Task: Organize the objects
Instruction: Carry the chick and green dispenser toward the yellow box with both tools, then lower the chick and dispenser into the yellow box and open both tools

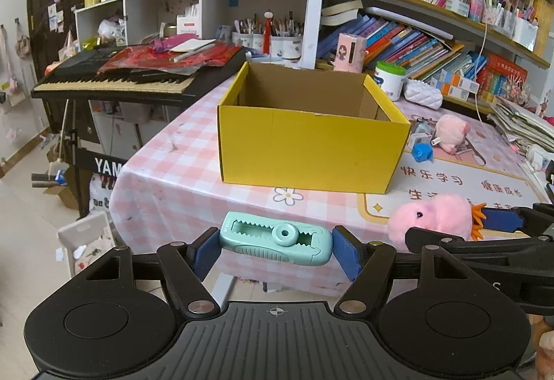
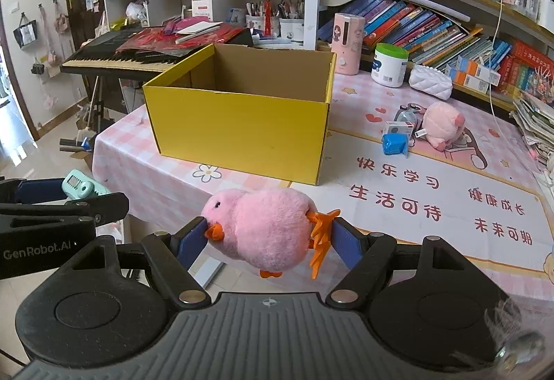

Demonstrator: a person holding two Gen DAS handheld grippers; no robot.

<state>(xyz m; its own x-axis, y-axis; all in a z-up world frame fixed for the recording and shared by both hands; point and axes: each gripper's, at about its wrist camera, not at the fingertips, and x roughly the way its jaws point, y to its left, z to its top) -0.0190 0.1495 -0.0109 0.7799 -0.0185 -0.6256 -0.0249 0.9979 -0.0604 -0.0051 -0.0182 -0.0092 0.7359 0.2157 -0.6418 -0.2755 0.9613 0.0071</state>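
The left gripper [image 1: 276,250], angled downward with black linkage arms spread, clamps its blue pads on the ends of a mint-green plastic stapler-like tool [image 1: 277,238], while beside it the right gripper [image 2: 268,236], tilted likewise, pinches a fluffy pink plush chick [image 2: 263,227] between blue pads.
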